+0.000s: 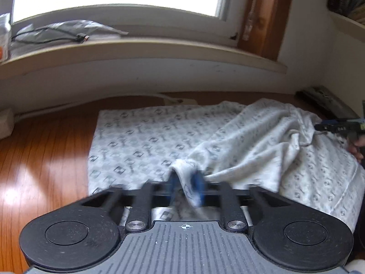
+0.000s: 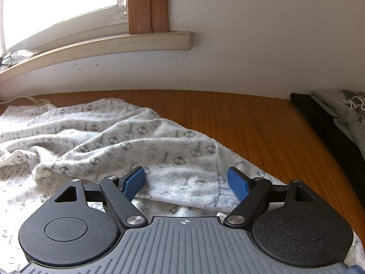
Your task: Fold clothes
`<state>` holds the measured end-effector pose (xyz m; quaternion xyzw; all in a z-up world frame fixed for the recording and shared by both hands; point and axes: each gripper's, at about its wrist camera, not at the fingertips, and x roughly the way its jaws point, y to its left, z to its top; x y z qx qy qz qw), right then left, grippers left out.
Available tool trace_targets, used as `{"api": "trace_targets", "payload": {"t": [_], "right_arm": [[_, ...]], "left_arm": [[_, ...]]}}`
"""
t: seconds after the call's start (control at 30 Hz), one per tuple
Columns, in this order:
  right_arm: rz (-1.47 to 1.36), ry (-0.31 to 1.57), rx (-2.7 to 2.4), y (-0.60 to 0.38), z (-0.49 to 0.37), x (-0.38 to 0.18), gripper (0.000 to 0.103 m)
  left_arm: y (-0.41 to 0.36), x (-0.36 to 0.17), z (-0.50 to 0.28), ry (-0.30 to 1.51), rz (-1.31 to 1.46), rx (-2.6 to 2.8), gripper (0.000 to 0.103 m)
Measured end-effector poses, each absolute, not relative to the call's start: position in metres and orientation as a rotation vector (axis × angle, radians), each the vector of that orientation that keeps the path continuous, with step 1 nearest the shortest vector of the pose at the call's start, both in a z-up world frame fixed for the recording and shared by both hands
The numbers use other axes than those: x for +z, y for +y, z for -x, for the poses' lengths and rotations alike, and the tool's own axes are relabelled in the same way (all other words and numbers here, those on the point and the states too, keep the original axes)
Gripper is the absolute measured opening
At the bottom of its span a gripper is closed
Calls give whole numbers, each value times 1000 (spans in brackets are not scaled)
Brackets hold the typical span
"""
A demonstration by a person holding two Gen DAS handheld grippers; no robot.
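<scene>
Nearest, a fold of the patterned white garment (image 1: 159,141) is pinched between the nearly closed blue pads of the left gripper (image 1: 186,183). Wide apart are held the fingers of the right gripper (image 2: 186,181), resting over the same cloth, gripping nothing. Beyond, the garment is spread on a wooden table (image 2: 251,123) below a windowsill (image 1: 146,48).
</scene>
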<state>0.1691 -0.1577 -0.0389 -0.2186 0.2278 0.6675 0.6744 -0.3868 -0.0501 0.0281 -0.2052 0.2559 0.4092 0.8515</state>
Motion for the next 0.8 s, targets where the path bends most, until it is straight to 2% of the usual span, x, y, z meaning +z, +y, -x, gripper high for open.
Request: {"api": "trace_targets", "payload": {"t": [0.27, 0.33, 0.4, 0.5, 0.67, 0.8], "right_arm": [[497, 501, 1502, -159, -167, -39, 79], [499, 499, 1507, -159, -166, -39, 79], [501, 497, 1509, -159, -166, -39, 79], [501, 487, 1511, -160, -164, -38, 79], [516, 430, 1569, -168, -154, -34, 78], [574, 371, 1656, -177, -135, -28, 44]], "left_arm": [[-26, 91, 411, 390, 395, 972, 9], [-10, 89, 412, 422, 425, 1013, 13], [2, 74, 409, 506, 455, 1037, 23], [-1, 58, 409, 538, 436, 1080, 34], [-28, 53, 402, 527, 381, 1028, 35], [-46, 51, 368, 557, 325, 891, 33]]}}
